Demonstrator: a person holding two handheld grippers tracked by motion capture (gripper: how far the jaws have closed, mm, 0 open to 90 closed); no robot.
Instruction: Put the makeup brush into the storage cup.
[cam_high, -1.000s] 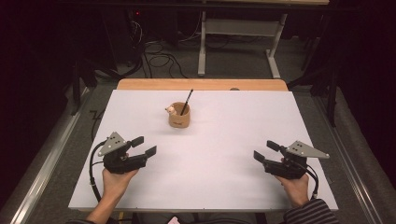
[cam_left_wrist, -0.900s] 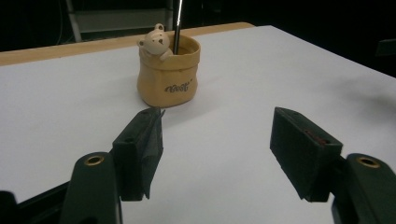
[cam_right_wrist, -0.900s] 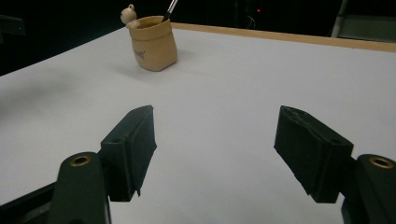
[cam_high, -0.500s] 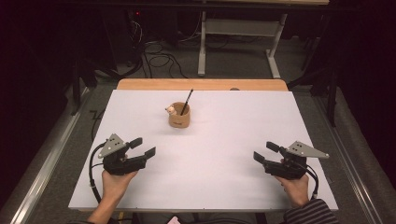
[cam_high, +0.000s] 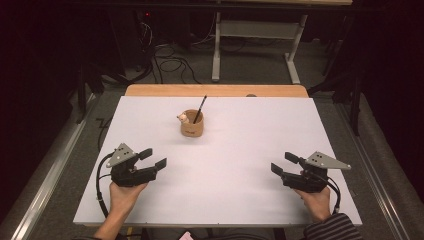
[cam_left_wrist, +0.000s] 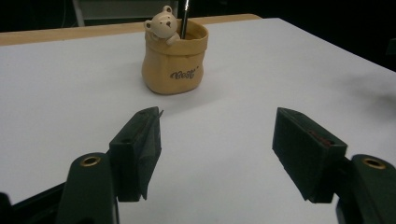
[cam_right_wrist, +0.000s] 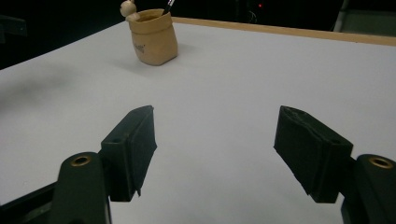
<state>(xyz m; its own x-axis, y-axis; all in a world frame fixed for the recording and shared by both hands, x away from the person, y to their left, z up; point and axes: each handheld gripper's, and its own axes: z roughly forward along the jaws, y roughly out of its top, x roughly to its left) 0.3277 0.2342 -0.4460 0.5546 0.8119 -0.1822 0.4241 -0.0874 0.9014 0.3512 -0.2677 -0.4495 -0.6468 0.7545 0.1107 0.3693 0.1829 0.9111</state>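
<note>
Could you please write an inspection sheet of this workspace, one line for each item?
Surface: white table top, wooden strip at its far edge.
Job's things: tan sack-shaped pot with a small bear figure on its rim; a dark pen stands in it, leaning.
Clutter: nothing seen.
Grippers: left tool and right tool both open, nothing between the jaws, apart from the pot.
Cables: a black cable loops from the left tool.
Surroundings: dark floor, loose cables, a grey table frame behind.
</note>
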